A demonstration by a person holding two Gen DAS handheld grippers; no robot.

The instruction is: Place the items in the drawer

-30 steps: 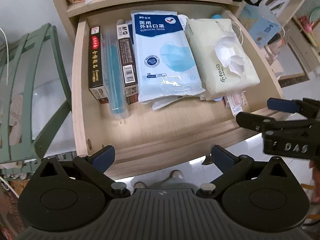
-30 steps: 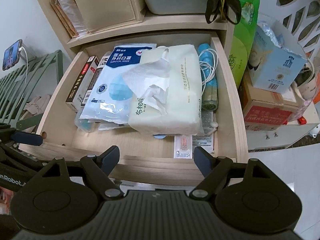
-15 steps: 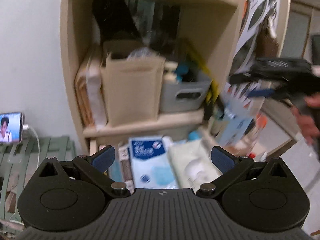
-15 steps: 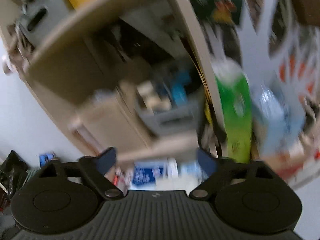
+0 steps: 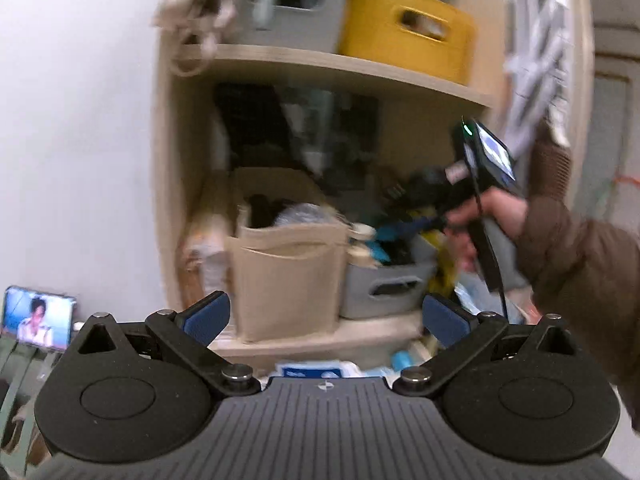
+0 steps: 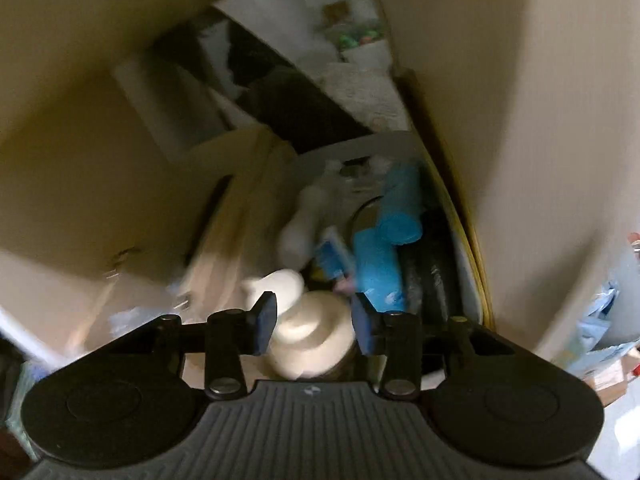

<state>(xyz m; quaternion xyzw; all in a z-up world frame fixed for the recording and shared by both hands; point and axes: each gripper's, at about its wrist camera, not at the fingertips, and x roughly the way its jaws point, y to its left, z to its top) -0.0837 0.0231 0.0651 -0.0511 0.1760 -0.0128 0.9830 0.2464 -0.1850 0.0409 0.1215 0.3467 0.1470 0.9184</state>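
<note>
Left gripper (image 5: pixel 326 318) is held level before the wooden shelf unit (image 5: pixel 320 68); its jaws are seen spread wide with nothing between them. Behind it a beige fabric bin (image 5: pixel 288 276) and a grey bin (image 5: pixel 390 284) are noted side by side on the middle shelf. A yellow bin (image 5: pixel 408 36) is seen on the shelf above. A phone (image 5: pixel 38 316) with a lit screen is seen at lower left.

Right gripper (image 6: pixel 314 322) is reached into the grey bin, held by a hand (image 5: pixel 496 212) in a brown sleeve (image 5: pixel 580 264). Its jaws are closing around the cap of a cream pump bottle (image 6: pixel 310 332), which stands in the bin between the blue pads (image 6: pixel 266 322); whether the pads yet press on it cannot be told through the blur. Blue rolls (image 6: pixel 384 252) are noted just beside the bottle. The drawer itself is barely visible: only a blue-and-white packet (image 5: pixel 310 370) shows below the left gripper.
</note>
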